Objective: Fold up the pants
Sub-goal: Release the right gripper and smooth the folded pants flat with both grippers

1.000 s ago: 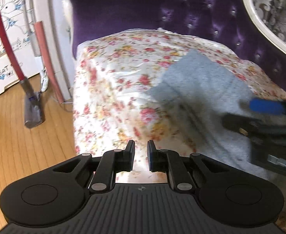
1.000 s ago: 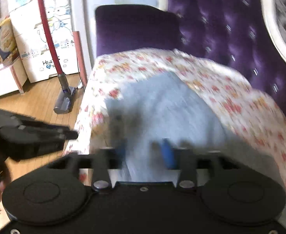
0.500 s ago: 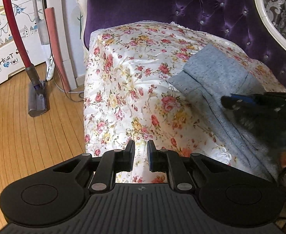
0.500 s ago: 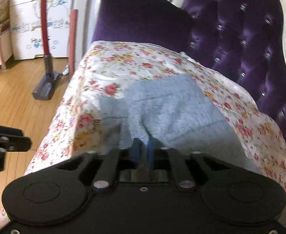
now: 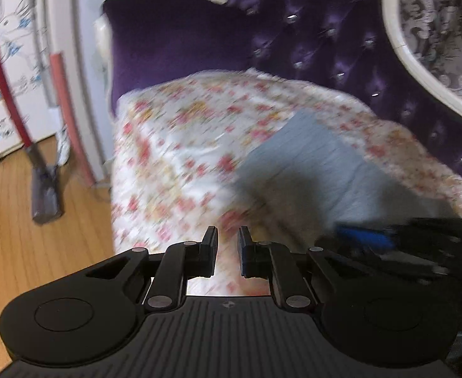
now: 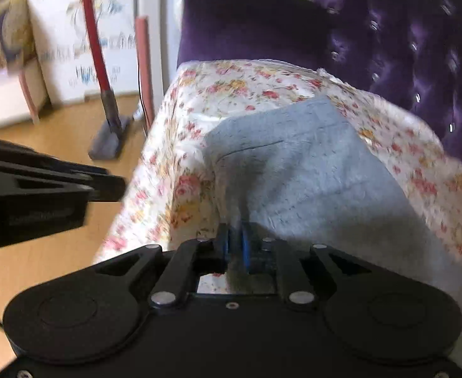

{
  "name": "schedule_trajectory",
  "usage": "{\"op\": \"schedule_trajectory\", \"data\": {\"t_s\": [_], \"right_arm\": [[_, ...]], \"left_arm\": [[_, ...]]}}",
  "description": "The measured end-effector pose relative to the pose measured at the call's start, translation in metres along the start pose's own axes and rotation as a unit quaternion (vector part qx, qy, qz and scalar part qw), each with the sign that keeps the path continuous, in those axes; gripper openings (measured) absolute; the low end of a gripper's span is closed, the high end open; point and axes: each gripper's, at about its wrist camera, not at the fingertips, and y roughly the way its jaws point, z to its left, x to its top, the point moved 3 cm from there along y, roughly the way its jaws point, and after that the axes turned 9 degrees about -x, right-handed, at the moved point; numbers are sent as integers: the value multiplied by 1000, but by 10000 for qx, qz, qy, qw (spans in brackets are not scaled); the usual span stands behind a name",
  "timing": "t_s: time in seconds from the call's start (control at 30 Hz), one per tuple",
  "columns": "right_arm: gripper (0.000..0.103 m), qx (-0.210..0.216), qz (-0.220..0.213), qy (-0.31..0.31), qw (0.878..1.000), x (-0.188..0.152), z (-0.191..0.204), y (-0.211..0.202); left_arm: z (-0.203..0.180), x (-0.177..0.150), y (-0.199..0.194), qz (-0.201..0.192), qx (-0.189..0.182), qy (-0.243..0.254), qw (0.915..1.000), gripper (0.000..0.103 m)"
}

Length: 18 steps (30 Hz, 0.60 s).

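In the right wrist view our right gripper [image 6: 236, 245], apart 1 second ago, is now clamped on the near edge of the grey pants [image 6: 309, 170], which lie centre-right on the floral cover [image 6: 240, 85]. Our left gripper [image 5: 228, 245] keeps its fingers slightly apart and empty over the cover, so we judge a fold is starting 1-handed.

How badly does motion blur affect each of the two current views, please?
Left wrist view: heavy smear over the floral cover and gray pants; only the left gripper is sharp. Right wrist view: milder, the pants' seam readable, the right gripper crisp, the far-left background and vacuum streaked.
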Motion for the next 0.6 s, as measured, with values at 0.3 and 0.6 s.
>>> {"op": "schedule_trajectory", "data": {"t_s": [0.3,0.6], "right_arm": [[66,-956,-380,1142,9881,-15,-141,-60],[65,-1498,-211,1880,9704,-53,-235,-45]], "left_arm": [[-86,18,29,97,-751,751,9943,13],[-130,-28,78,731,-738,1580,9820,14]]}}
